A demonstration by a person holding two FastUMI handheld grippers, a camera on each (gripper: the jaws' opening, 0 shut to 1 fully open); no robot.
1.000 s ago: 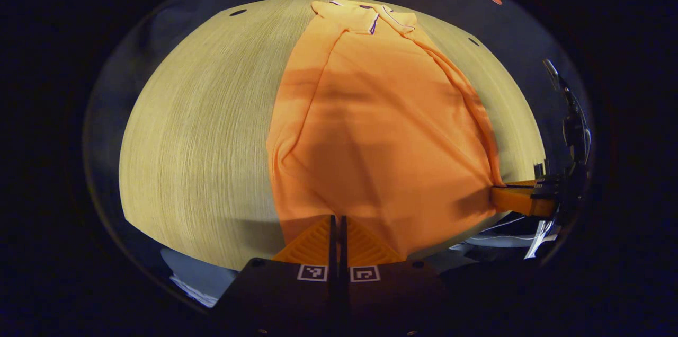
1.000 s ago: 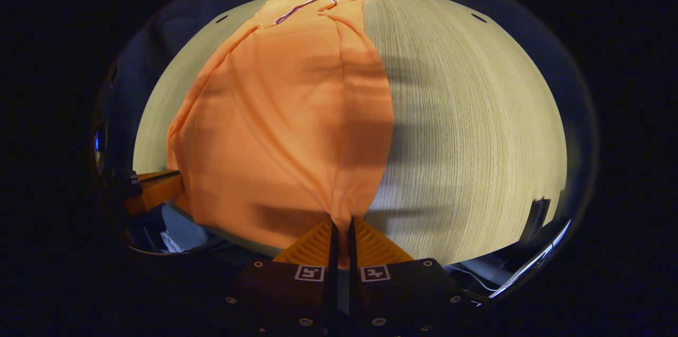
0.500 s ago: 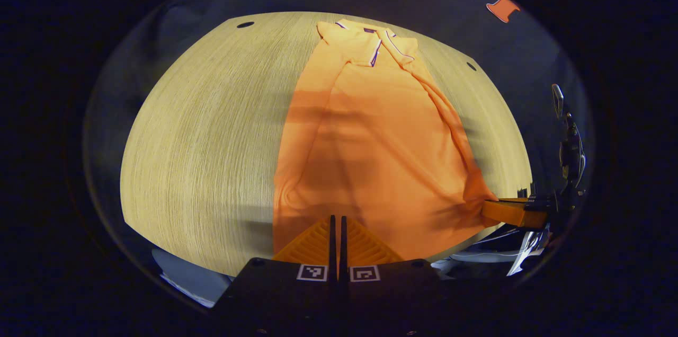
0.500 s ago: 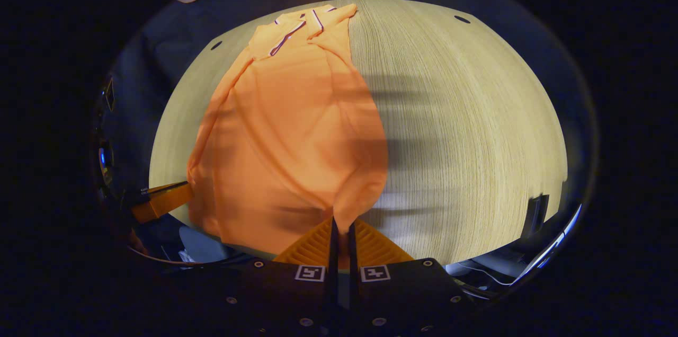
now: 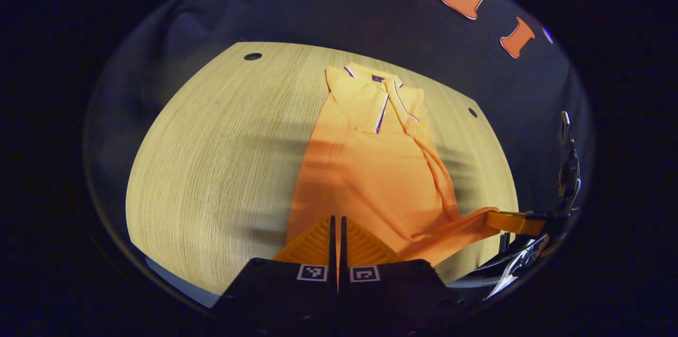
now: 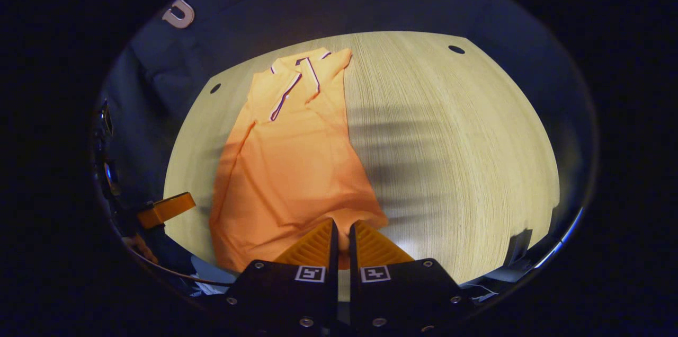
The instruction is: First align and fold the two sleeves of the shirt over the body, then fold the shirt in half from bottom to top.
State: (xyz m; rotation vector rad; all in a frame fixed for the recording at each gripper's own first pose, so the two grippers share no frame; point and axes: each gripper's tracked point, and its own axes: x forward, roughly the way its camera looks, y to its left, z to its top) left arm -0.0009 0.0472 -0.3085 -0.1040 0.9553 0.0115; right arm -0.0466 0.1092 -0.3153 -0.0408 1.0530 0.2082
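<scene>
the orange shirt (image 5: pixel 371 178) lies long and narrow on the wooden table (image 5: pixel 212 157), collar at the far end. the left gripper (image 5: pixel 336 225) and the right gripper (image 6: pixel 342 231) each pinch a near bottom corner, lifted a little.

The shirt (image 5: pixel 371 178) is laid lengthwise on the desk (image 5: pixel 212 157), collar (image 5: pixel 378 98) farthest away. Its near hem is met by the left tongs (image 5: pixel 336 223) and, apparently, the right tongs (image 6: pixel 343 228), set well apart.
</scene>
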